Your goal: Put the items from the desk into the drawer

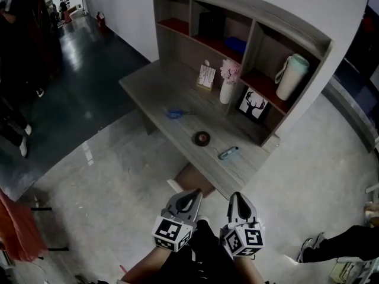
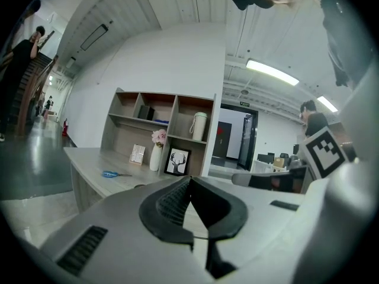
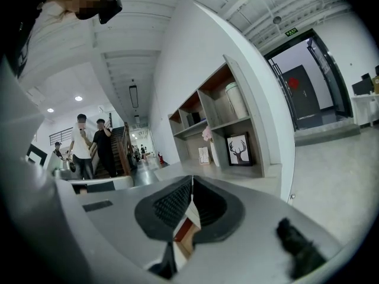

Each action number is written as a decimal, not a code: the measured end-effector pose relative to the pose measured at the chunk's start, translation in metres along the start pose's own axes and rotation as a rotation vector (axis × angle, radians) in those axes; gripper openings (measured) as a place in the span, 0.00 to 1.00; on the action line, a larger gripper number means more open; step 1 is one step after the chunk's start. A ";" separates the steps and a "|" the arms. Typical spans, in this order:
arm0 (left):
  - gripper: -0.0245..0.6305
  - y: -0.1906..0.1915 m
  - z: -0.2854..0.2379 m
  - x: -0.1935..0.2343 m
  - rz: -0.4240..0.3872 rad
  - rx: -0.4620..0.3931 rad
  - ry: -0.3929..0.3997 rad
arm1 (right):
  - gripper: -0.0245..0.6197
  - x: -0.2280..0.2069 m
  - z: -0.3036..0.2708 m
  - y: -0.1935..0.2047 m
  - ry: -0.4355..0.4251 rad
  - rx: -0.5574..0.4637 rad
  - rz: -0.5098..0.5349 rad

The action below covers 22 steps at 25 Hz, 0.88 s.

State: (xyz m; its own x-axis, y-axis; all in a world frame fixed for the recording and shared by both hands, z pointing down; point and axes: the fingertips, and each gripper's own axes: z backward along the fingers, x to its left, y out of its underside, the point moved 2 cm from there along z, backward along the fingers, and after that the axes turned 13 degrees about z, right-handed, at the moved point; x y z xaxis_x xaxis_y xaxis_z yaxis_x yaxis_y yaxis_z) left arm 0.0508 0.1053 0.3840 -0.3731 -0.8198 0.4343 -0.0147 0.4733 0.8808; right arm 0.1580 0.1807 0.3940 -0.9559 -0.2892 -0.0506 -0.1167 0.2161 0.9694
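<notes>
Three small items lie on the grey wooden counter (image 1: 155, 90). The blue-handled scissors (image 1: 174, 113) lie flat toward the left, their long axis level across the head view, with the handles at left and the blades pointing right. The black roll of tape (image 1: 202, 138) lies flat near the middle, well apart from the scissors. The small blue item (image 1: 228, 152) is too small for us to name. It lies near the tape, close to the counter's front edge, and its long axis slants from lower left to upper right.

That front edge runs diagonally from upper left to lower right. The counter left of the scissors is bare. Along the back stands a shelf unit, and in front of it we see a small card (image 1: 206, 77), a white vase (image 1: 227, 91) of pink flowers and a framed deer picture (image 1: 253, 104). A white bottle (image 1: 292, 76) stands in the right-hand shelf compartment.

Under the front edge we see a brown shape (image 1: 192, 179); we cannot tell whether it is the drawer.

Open pale floor (image 1: 118, 176) lies between the counter and the two grippers. The left gripper (image 1: 190, 197) and the right gripper (image 1: 238, 200) are held side by side, short of the counter and pointing toward it. Each has its jaws closed together with nothing between them.
</notes>
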 end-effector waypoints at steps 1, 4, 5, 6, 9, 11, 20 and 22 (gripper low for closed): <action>0.05 -0.001 -0.006 0.002 0.002 0.001 -0.002 | 0.04 -0.003 -0.006 0.000 -0.003 0.004 -0.001; 0.05 -0.004 -0.022 0.010 0.006 0.007 -0.012 | 0.04 -0.011 -0.024 0.000 -0.017 0.014 0.000; 0.05 -0.005 -0.027 0.012 0.007 0.009 -0.015 | 0.04 -0.012 -0.030 -0.001 -0.022 0.017 0.000; 0.05 -0.007 -0.032 0.015 0.008 0.011 -0.016 | 0.04 -0.014 -0.036 -0.002 -0.026 0.018 0.001; 0.05 -0.011 -0.047 0.024 0.008 0.013 -0.026 | 0.04 -0.022 -0.053 -0.003 -0.036 0.023 0.003; 0.05 -0.013 -0.056 0.029 0.009 0.014 -0.037 | 0.04 -0.028 -0.063 -0.003 -0.045 0.030 0.007; 0.05 -0.020 -0.107 0.046 0.033 0.015 -0.054 | 0.04 -0.051 -0.116 -0.008 -0.111 0.041 0.076; 0.05 -0.021 -0.121 0.047 0.025 0.019 -0.055 | 0.05 -0.058 -0.127 -0.009 -0.132 0.042 0.099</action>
State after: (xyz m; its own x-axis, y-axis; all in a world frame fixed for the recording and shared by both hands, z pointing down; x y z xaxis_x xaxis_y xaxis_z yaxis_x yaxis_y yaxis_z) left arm 0.1459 0.0184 0.4089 -0.4237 -0.7890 0.4449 -0.0225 0.5002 0.8656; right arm 0.2489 0.0767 0.4190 -0.9901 -0.1397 0.0111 -0.0284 0.2773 0.9604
